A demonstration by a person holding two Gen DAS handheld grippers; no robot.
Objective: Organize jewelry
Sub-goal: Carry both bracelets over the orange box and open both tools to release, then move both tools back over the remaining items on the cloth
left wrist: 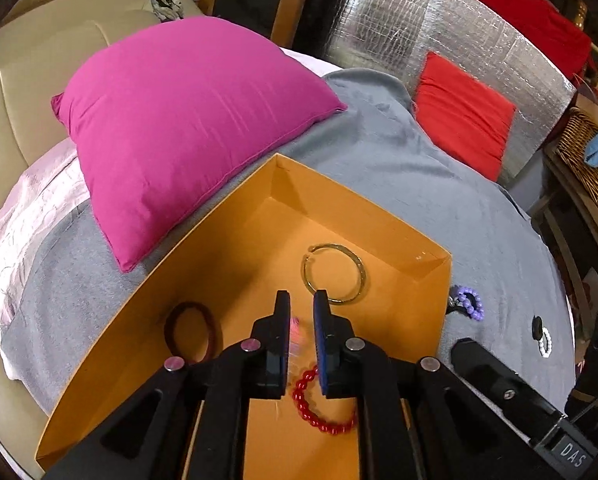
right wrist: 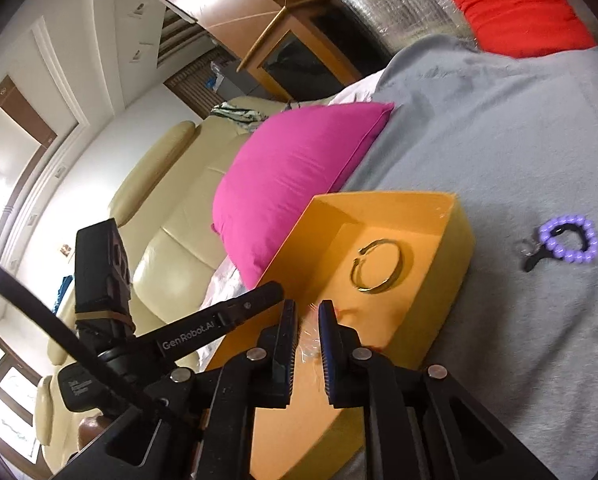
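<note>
Grey blanket [left wrist: 399, 184] bears orange box [left wrist: 427, 268]; both hand-held grippers, left [left wrist: 301, 322] and right [right wrist: 307, 322], seem clenched, nearly shut.

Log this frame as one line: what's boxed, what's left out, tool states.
in orange box: gold bangle, red bead bracelet, dark hair tie | on grey blanket: purple bead bracelet, white bead bracelet | left tool: shut | right tool: shut

A home living room: leather sofa [right wrist: 167, 256], pink cushion [left wrist: 187, 128]

The red bead bracelet [left wrist: 323, 407] is half behind the left gripper [left wrist: 301, 304]; something blurred, pinkish, between its fingers; can't tell what
</note>
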